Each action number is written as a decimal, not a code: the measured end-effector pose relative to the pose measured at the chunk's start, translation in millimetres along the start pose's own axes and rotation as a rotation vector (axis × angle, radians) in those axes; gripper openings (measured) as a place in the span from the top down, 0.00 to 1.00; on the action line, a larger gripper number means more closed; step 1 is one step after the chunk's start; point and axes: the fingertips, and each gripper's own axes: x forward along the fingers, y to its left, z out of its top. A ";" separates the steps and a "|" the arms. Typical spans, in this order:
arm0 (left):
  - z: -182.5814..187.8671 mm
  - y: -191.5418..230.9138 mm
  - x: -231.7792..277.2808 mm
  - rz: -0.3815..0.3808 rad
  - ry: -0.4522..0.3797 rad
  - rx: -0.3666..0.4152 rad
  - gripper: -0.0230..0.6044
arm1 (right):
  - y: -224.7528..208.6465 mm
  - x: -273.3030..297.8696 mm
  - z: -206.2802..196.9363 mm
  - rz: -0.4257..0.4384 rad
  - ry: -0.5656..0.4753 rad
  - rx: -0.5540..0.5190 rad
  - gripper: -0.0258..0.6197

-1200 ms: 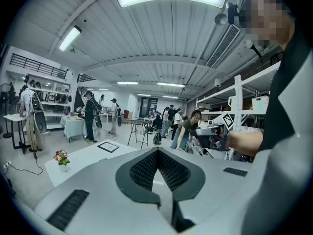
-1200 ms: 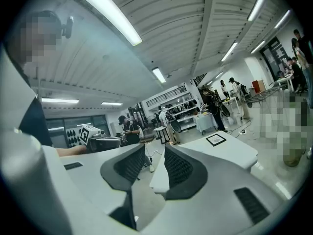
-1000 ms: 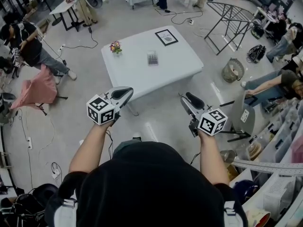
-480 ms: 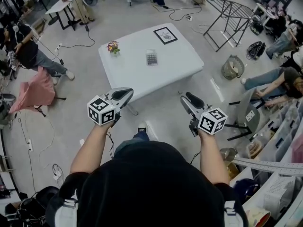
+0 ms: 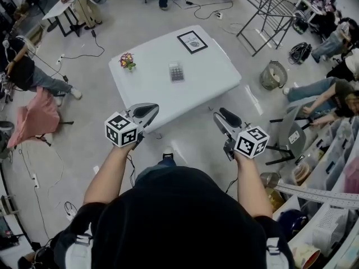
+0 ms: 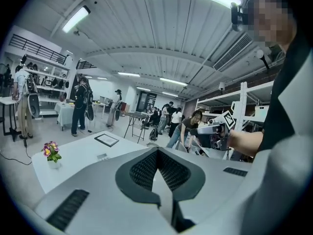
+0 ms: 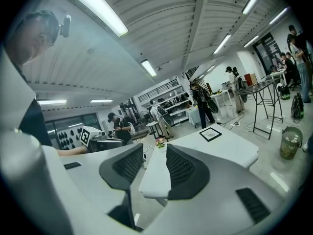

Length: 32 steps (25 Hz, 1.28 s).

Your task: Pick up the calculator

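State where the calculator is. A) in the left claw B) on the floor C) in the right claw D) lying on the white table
D: the calculator lies flat on the white table, well ahead of the left claw and the right claw.

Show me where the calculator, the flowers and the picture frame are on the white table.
calculator [image 5: 176, 72]: head view, middle of its keypad.
flowers [image 5: 127, 61]: head view, on the blossoms.
picture frame [image 5: 192, 41]: head view, centre of the picture.
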 end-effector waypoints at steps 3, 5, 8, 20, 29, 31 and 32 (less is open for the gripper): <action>4.4 23.9 12.5 -0.009 0.007 -0.008 0.94 | -12.2 19.0 8.8 -0.012 0.003 0.006 0.71; 5.3 41.6 19.8 -0.016 0.013 -0.014 0.94 | -19.2 34.3 14.6 -0.018 0.002 0.005 0.71; 7.8 67.3 28.9 -0.029 0.021 -0.020 0.94 | -27.0 58.0 24.3 -0.026 0.001 0.002 0.71; 37.9 144.4 44.3 -0.076 0.013 0.000 0.94 | -44.0 119.3 65.1 -0.073 -0.029 -0.014 0.71; 43.8 177.4 45.3 -0.051 0.006 -0.024 0.94 | -58.1 150.0 83.1 -0.062 -0.019 -0.019 0.71; 43.5 182.6 48.3 -0.047 0.011 -0.028 0.94 | -63.0 157.8 87.2 -0.056 -0.017 -0.019 0.71; 43.3 185.2 49.6 -0.045 0.013 -0.029 0.94 | -65.1 161.9 88.6 -0.051 -0.014 -0.019 0.71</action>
